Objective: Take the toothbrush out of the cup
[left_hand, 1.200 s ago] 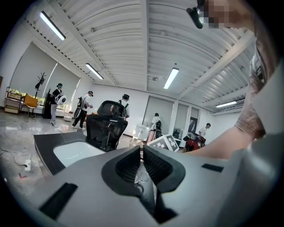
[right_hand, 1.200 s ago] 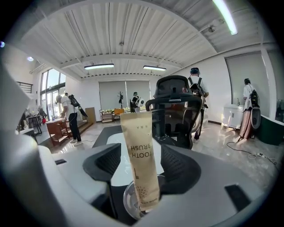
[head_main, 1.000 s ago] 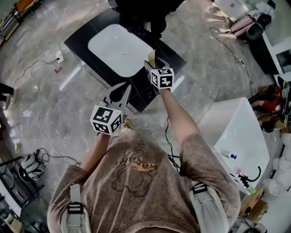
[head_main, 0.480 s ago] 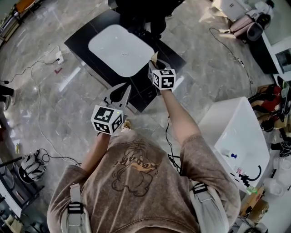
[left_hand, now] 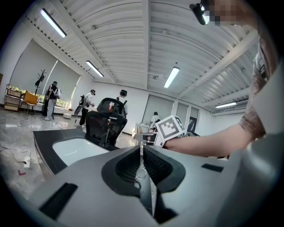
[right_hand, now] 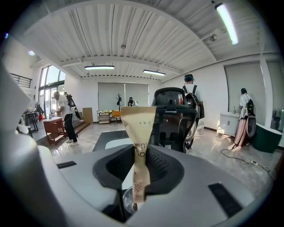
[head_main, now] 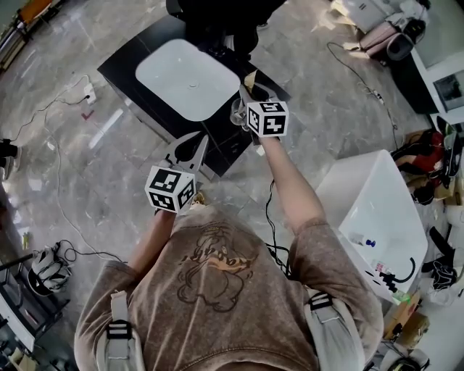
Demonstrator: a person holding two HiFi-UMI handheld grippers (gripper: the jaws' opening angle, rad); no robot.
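Observation:
My right gripper (right_hand: 138, 166) has its jaws closing on a beige paper-wrapped toothbrush (right_hand: 138, 146) that stands upright between the pads. The packet's lower end hangs over the mouth of a clear glass cup (right_hand: 128, 200) just below the jaws. In the head view the right gripper (head_main: 246, 96) is raised over the black counter (head_main: 129, 61), with the toothbrush packet (head_main: 250, 77) poking out and the cup (head_main: 236, 111) at its left. My left gripper (head_main: 197, 143) hovers at the counter's near edge, shut and holding nothing. Its own view shows the left gripper (left_hand: 142, 156) with its jaws together.
A white sink basin (head_main: 185, 76) is set into the black counter. A black office chair (head_main: 217, 18) stands behind it. A white tub (head_main: 373, 206) sits on the floor at the right, and cables (head_main: 65, 217) trail at the left. Several people stand far off.
My right gripper has risen toward the camera with the toothbrush packet in it, and the glass cup now shows beside it. The left gripper has stayed put.

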